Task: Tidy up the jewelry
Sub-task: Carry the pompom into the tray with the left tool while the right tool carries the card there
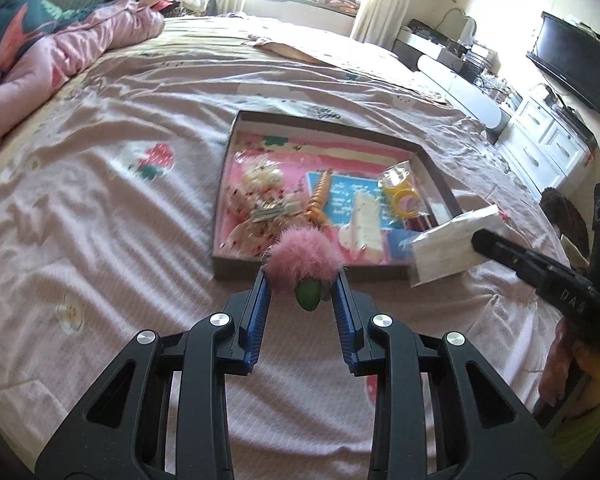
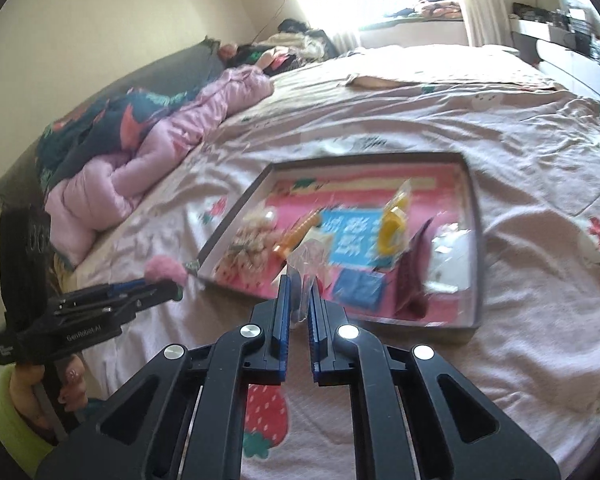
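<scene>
Pink fluff fills the gap at the tips of the left tool (image 1: 303, 276): a pompom (image 1: 304, 259) with a green piece under it, held between the blue pads just over the near wall of the tray (image 1: 225, 168). The tray sits on the bed (image 1: 100, 184) and carries the jewelry: a floral bow (image 1: 260, 200), an orange clip (image 1: 320, 196), a white clip (image 1: 362, 224) and a bag of yellow rings (image 1: 402, 196).

The right tool (image 2: 299, 300) is clenched on a clear bag (image 2: 306, 258), which hangs above the tray's near edge. From the left camera the same bag shows as a pale packet at the tray's right corner.

Risks, as a judgement: the pompom is soft and its hold looks shallow, so it could slip out and land on the bed short of the tray. The pads seem to press fur more than the green piece, which could let it twist. The clear bag is slick and thin; a loose pinch could let it slide free. Both tools work close to the same near wall, so they could bump each other or nudge the tray on the soft bedding.

Hard to make out: the right camera's picture is blurred, so the tray's contents smear together. What the clear bag holds cannot be told. The nature of the green piece is unclear, as is how the pompom's back side is gripped.
</scene>
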The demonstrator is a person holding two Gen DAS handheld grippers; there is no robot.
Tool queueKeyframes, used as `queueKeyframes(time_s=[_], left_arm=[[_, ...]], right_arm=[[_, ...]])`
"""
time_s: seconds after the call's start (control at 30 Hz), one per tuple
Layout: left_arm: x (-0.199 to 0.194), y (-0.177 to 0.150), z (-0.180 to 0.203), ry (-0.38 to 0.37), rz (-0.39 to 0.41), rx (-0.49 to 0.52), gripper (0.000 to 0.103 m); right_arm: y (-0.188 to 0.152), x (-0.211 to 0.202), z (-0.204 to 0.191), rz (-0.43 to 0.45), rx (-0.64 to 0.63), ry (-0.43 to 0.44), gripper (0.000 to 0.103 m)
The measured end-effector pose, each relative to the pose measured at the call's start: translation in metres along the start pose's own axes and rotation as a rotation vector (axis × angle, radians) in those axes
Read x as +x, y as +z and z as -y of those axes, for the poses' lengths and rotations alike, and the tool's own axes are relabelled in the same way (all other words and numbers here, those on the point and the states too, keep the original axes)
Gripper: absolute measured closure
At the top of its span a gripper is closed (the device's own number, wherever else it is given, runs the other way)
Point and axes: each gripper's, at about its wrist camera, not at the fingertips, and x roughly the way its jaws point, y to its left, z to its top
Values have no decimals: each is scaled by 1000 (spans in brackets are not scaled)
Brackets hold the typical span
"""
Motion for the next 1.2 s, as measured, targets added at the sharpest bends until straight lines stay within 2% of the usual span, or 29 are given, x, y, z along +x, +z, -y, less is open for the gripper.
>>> queueKeyframes(time_s=[0.27, 0.67, 1.2], left_arm=[[11, 23, 23, -1, 5, 56, 80], [35, 44, 36, 7, -6, 97, 80], [74, 53, 30, 43, -37, 96, 80]], right_arm=[[23, -13, 24, 65, 30, -34, 95], [45, -9, 41, 99, 41, -66, 95], [54, 27, 56, 79, 51, -102, 95]])
